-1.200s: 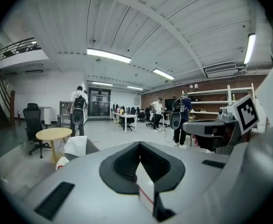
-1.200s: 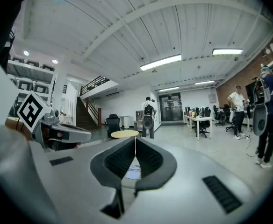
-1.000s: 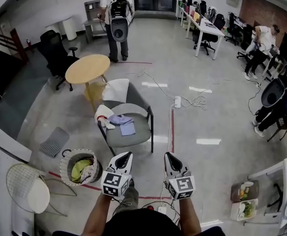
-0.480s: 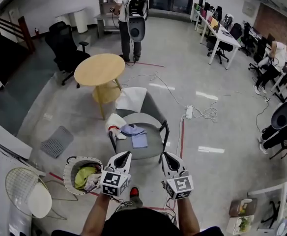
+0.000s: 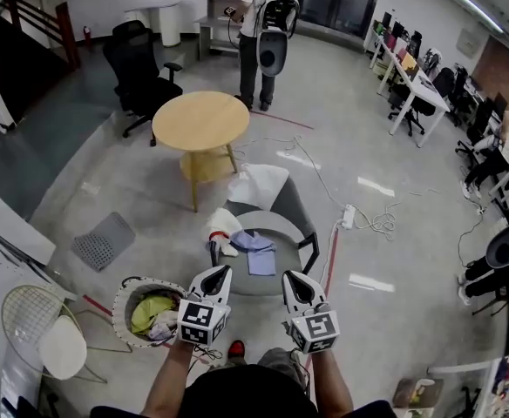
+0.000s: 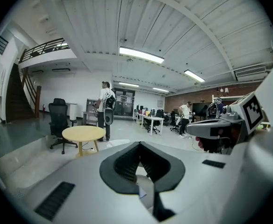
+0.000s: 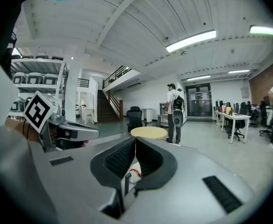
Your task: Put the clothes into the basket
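Head view, clothes: blue cloth point(image 5: 256, 249) and white garment point(image 5: 222, 227) lay on the grey chair point(image 5: 282, 233) near the basket point(image 5: 118, 312); judged light, limp, best pinched at a raised fold; my left tongs point(image 5: 219, 274) and right tongs point(image 5: 289, 279) were pressed together, empty.

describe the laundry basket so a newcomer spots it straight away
Find the round pale wooden table; nearer the camera stands a grey armchair. On the floor left of it in the head view sits a round white-rimmed basket, the only container holding yellow-green cloth.
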`<state>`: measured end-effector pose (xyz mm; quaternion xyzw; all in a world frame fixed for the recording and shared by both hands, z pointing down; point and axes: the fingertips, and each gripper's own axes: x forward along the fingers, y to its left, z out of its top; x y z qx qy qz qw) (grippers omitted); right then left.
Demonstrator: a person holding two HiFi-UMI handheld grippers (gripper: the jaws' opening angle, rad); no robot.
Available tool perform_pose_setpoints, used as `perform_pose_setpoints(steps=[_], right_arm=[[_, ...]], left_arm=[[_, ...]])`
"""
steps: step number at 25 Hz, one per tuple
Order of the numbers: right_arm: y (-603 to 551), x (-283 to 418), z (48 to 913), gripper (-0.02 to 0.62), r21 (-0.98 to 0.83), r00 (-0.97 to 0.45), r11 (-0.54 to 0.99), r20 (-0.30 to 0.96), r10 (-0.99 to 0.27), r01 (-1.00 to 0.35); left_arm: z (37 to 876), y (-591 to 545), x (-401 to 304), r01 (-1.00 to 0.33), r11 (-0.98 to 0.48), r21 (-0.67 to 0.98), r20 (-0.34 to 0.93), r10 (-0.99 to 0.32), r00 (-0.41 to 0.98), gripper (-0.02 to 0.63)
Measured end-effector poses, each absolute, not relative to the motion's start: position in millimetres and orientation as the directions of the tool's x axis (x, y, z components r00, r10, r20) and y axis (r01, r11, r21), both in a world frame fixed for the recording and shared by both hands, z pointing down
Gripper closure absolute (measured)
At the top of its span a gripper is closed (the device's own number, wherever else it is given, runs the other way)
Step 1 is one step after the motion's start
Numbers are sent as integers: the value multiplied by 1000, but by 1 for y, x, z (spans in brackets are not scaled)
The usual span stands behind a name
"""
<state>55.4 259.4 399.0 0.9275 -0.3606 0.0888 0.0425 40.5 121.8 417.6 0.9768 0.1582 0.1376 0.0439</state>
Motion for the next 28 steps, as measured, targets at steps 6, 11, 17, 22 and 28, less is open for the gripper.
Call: perform_pose_setpoints(steps=[6, 11, 17, 22, 28], right_arm=[[206, 84, 402, 568, 16, 638, -651, 219, -738, -759], [172, 113, 421, 568, 6, 561, -578, 243, -791, -816], [144, 179, 446, 568, -20, 453, -476, 271, -849, -879], [129, 238, 472, 568, -61, 374, -409, 301, -877, -911], [107, 281, 524, 568, -120, 230, -294, 379, -896, -948]], left_arm=[[427, 70, 50, 182, -973, 142, 266, 214, 940, 600], [442, 38, 64, 83, -985, 154, 276, 124, 953, 600], [458, 17, 105, -48, -985, 163, 314, 6, 949, 600], [476, 8, 155, -117, -980, 164, 331, -57, 942, 600], [519, -3, 181, -247, -956, 155, 432, -159, 887, 600]])
